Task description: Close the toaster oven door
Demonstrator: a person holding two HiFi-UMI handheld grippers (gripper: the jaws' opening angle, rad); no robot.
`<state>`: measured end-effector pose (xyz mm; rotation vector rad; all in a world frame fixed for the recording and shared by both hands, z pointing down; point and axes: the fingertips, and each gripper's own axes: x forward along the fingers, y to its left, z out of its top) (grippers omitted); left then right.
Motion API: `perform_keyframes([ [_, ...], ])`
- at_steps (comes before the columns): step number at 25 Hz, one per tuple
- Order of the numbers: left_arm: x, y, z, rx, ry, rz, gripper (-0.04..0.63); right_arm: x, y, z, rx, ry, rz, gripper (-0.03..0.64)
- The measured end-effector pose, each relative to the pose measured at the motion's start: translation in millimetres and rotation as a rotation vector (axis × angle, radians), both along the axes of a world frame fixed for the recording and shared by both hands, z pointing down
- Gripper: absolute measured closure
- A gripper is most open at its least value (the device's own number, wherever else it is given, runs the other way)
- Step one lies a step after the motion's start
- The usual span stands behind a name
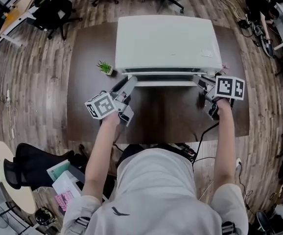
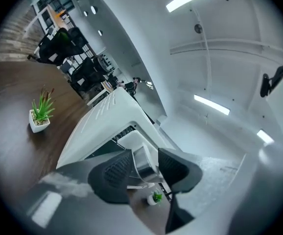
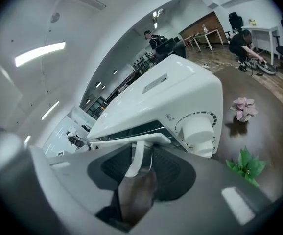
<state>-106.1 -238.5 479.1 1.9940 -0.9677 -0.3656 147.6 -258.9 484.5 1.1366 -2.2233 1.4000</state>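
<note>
Pushing evenly at both ends should, we judge, seat the door (image 3: 129, 127). The toaster oven (image 1: 163, 43) stands on the table (image 1: 87, 87), door nearly shut, interior hidden from us. Our right tool (image 3: 141, 163) pinches the door handle (image 1: 163, 83); our left tool (image 2: 146, 168) gapes around it without pressing. A small pot (image 2: 38, 126) holds a green plant (image 2: 42, 106).

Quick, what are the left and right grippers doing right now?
Left gripper: open, with the door handle between its pads, not gripped.
Right gripper: closed on the door handle.
</note>
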Motion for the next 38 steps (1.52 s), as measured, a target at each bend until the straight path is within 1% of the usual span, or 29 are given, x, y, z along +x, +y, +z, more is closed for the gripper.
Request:
perform_keyframes([
  [2, -2, -8, 0, -0.04, 0.015, 0.021, 0.423, -2, -8, -1, -0.028, -0.037, -0.001, 0.48],
  [4, -3, -12, 2, -0.082, 0.009, 0.045, 0.423, -3, -11, -1, -0.049, -0.069, 0.0, 0.479],
  [6, -2, -14, 3, -0.117, 0.016, 0.076, 0.414, -2, -12, -1, -0.067, -0.072, -0.021, 0.476],
  [7, -1, -13, 3, -0.132, 0.032, 0.095, 0.417, -2, -11, -1, -0.074, -0.063, -0.04, 0.474],
  [8, -1, -13, 4, -0.148, 0.059, 0.111, 0.422, -2, -10, -1, -0.083, -0.054, -0.06, 0.474],
  [11, 1, -13, 5, -0.229, 0.183, 0.132, 0.442, -3, -11, 0, -0.115, -0.035, -0.121, 0.472],
  [12, 2, -14, 5, -0.245, 0.209, 0.141, 0.445, -4, -11, 0, -0.126, -0.029, -0.141, 0.471],
  [13, 3, -14, 5, -0.25, 0.22, 0.153, 0.445, -5, -11, 0, -0.135, -0.024, -0.159, 0.469],
  [16, 3, -14, 5, -0.249, 0.218, 0.179, 0.445, -5, -10, -1, -0.148, -0.023, -0.179, 0.469],
  [22, 0, -12, 9, -0.258, 0.207, 0.192, 0.445, -3, -9, -1, -0.137, -0.021, -0.189, 0.465],
  [25, -7, -5, 7, -0.239, 0.177, 0.183, 0.445, -1, -6, -3, -0.099, -0.026, -0.195, 0.457],
  [27, -15, 0, 7, -0.231, 0.167, 0.172, 0.445, 3, -4, -7, -0.062, -0.022, -0.187, 0.429],
  [29, -21, 4, 3, -0.212, 0.175, 0.165, 0.445, 8, -1, -12, -0.041, -0.011, -0.186, 0.364],
  [32, -33, 11, 1, -0.192, 0.176, 0.13, 0.445, 13, 5, -23, 0.019, 0.017, -0.179, 0.354],
  [35, -41, 21, -5, -0.135, 0.141, 0.09, 0.445, 17, 18, -43, 0.14, 0.029, -0.147, 0.354],
  [36, -44, 25, -8, -0.109, 0.112, 0.072, 0.445, 18, 24, -51, 0.187, 0.026, -0.137, 0.354],
  [38, -48, 36, -17, -0.034, 0.027, 0.03, 0.445, 19, 36, -66, 0.298, 0.016, -0.109, 0.362],
])
